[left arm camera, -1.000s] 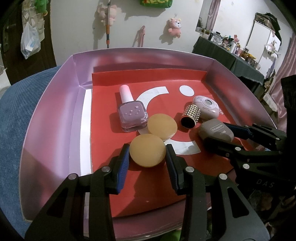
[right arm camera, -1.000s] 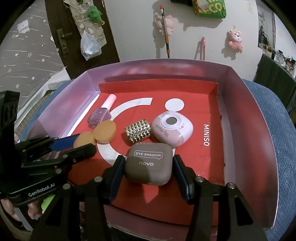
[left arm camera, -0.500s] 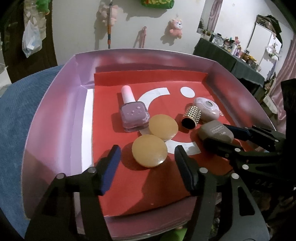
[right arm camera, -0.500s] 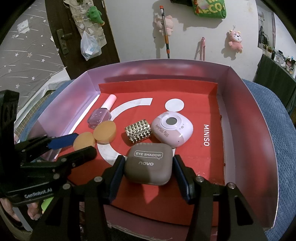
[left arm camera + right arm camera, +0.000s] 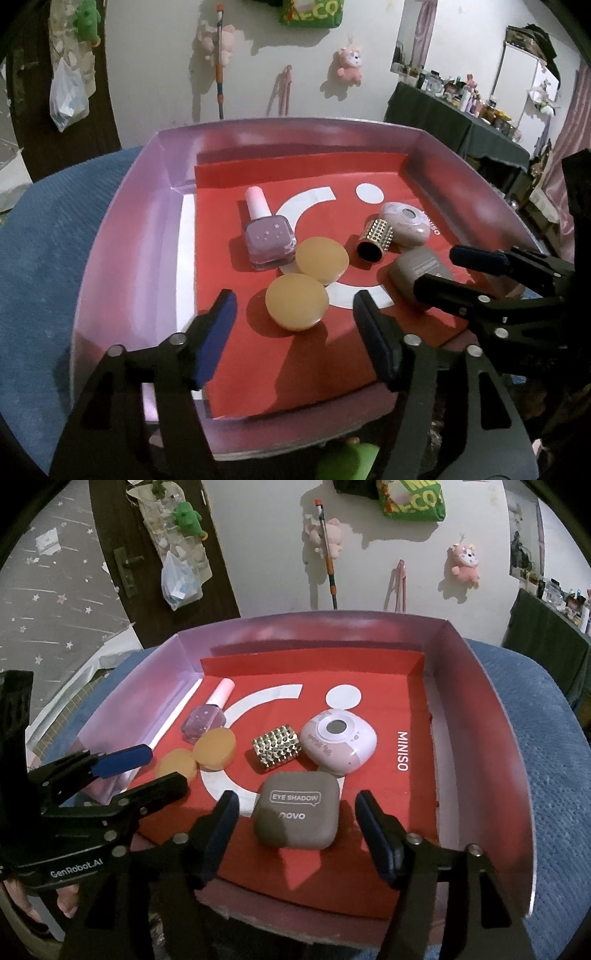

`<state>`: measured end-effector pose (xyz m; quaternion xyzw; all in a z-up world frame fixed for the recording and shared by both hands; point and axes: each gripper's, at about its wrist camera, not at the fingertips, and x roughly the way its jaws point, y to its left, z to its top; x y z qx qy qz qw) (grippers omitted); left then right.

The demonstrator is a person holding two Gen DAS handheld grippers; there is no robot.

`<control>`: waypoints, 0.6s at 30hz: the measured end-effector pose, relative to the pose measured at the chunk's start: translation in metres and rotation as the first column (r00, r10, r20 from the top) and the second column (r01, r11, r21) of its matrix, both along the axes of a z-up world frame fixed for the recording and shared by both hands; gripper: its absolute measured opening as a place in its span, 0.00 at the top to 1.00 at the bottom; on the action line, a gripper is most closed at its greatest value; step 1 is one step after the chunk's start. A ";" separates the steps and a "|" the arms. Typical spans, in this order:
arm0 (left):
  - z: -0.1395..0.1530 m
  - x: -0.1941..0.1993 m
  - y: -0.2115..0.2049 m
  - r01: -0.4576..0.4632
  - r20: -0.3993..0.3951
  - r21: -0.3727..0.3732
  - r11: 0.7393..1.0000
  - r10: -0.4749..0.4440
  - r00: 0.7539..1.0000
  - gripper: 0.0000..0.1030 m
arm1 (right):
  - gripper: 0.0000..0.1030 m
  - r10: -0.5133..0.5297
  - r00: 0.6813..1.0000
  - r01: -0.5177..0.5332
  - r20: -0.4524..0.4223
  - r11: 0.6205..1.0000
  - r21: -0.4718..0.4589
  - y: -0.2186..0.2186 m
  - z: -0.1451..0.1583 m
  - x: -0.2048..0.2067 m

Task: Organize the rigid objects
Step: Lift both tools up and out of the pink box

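I had both tools over the shallow pink box [image 5: 491,716], its red liner [image 5: 391,686] carrying every item, the box itself on a blue cloth [image 5: 554,738].

The left gripper [image 5: 291,325] was spreading its jaws; the near orange puff [image 5: 296,302] lay flat on the liner just beyond and between the tips, touched by neither pad. The right gripper [image 5: 295,819] was opening too, the brown eye shadow case [image 5: 296,809] lying flat between its jaws with a clear gap on each side, its printed label reading upright toward me.

Largest first among the rest: the pink compact [image 5: 338,741] sat just beyond the eye shadow case, slightly to the right, its round window facing up. The nail polish bottle [image 5: 266,232] lay on its side at the far left, long axis running near to far, pale pink cap pointing away from me, well beyond the left tips. The second orange puff [image 5: 322,260] overlapped the near one on its far right edge and sat just beside the bottle's base. The gold studded tube [image 5: 375,239] lay on its side left of the compact, axis slanting, its dark open end toward the left gripper's camera.
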<state>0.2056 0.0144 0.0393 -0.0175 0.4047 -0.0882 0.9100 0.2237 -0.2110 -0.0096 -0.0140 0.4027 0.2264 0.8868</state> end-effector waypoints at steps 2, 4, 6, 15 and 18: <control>0.005 -0.003 0.000 -0.004 0.010 -0.003 1.000 0.004 1.000 0.36 | 0.30 0.000 1.000 0.000 0.010 1.000 0.008 -0.002 0.004 -0.003; 0.008 -0.006 0.001 -0.003 0.018 -0.008 1.000 0.004 1.000 0.36 | 0.27 0.000 1.000 0.000 0.019 1.000 0.018 -0.003 0.007 -0.007; 0.011 -0.010 0.001 -0.005 0.027 -0.006 1.000 0.006 1.000 0.35 | 0.22 -0.001 1.000 0.000 0.030 1.000 0.029 -0.005 0.012 -0.012; 0.023 -0.029 0.000 0.010 0.065 -0.012 1.000 -0.009 0.998 0.28 | 0.04 0.012 0.995 -0.019 0.097 0.997 0.078 -0.011 0.033 -0.041; 0.026 -0.036 -0.001 0.013 0.073 -0.006 1.000 -0.013 0.997 0.28 | 0.00 0.015 0.993 -0.026 0.117 0.995 0.092 -0.012 0.039 -0.051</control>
